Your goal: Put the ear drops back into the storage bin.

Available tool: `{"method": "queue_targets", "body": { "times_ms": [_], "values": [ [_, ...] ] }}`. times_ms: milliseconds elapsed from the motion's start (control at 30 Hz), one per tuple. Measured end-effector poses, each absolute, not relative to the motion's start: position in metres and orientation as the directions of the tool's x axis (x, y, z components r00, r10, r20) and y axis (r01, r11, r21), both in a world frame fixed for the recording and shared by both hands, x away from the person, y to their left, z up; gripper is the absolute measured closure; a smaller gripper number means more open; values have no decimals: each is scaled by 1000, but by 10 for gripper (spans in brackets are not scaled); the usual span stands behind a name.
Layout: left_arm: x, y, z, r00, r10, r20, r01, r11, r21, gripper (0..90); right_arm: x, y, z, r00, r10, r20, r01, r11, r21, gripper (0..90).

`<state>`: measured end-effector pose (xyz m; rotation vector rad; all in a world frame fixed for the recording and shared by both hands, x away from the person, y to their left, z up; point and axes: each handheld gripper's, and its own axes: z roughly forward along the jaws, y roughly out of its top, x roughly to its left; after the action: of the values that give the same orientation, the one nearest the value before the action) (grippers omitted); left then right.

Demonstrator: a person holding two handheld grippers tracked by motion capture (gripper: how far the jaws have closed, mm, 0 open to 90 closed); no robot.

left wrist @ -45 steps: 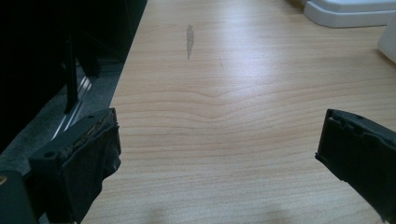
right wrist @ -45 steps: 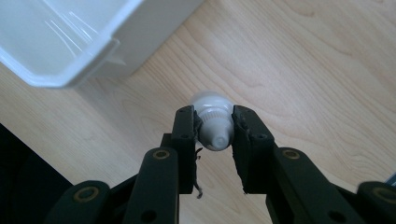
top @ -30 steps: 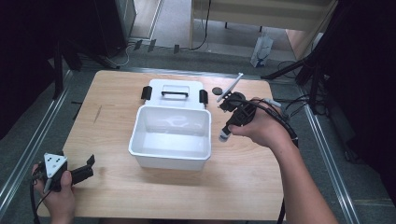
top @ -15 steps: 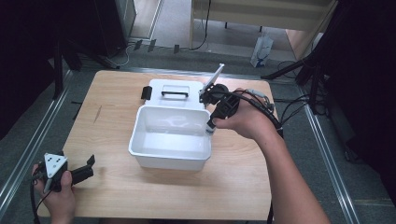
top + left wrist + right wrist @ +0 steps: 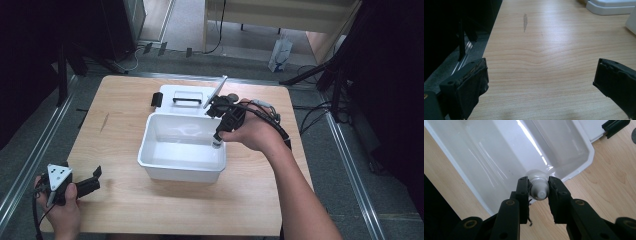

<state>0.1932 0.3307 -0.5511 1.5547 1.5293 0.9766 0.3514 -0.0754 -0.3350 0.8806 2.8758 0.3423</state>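
Note:
My right gripper (image 5: 218, 136) is shut on a small white bottle-like thing (image 5: 218, 144) with a ribbed neck, held upright just above the right-hand rim of an open white plastic tub (image 5: 150, 145). Seen along the jaws in the right gripper view, the same white thing (image 5: 537, 175) sits pinched between the two black pads of the gripper (image 5: 538, 186), and below it lies the tub's glossy inside (image 5: 506, 150). Nothing lies inside the tub. At the table's front left corner my left gripper (image 5: 92, 179) rests low and open; its jaws (image 5: 540, 80) stand wide apart over bare wood.
The tub's white lid (image 5: 185, 95) with a black handle and black clips lies flat just behind it. A small dark round object (image 5: 231, 96) sits by the lid's right side. The wooden table (image 5: 125, 100) has metal rails along both sides; cables trail off to the right.
My right gripper has carried the white thing leftward, from beside the tub's right side to over its right rim. The left hand has stayed put.

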Motion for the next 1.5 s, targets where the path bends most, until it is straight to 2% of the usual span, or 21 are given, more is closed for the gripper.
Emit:
{"method": "queue_targets", "body": {
  "times_ms": [300, 1267, 1500],
  "values": [
    [193, 331, -551, 3, 1000, 23, 442, -22, 897, 2, 355, -79, -360, -848, 528, -48, 504, 831, 234, 720],
    [193, 330, -551, 6, 1000, 25, 442, -25, 897, 3, 354, -61, -422, -949, 284, -140, 266, 954, 136, 717],
    [193, 330, -551, 7, 1000, 25, 441, -26, 897, 3, 355, -61, -433, -952, 275, -135, 259, 958, 122, 717]
  ]
}}
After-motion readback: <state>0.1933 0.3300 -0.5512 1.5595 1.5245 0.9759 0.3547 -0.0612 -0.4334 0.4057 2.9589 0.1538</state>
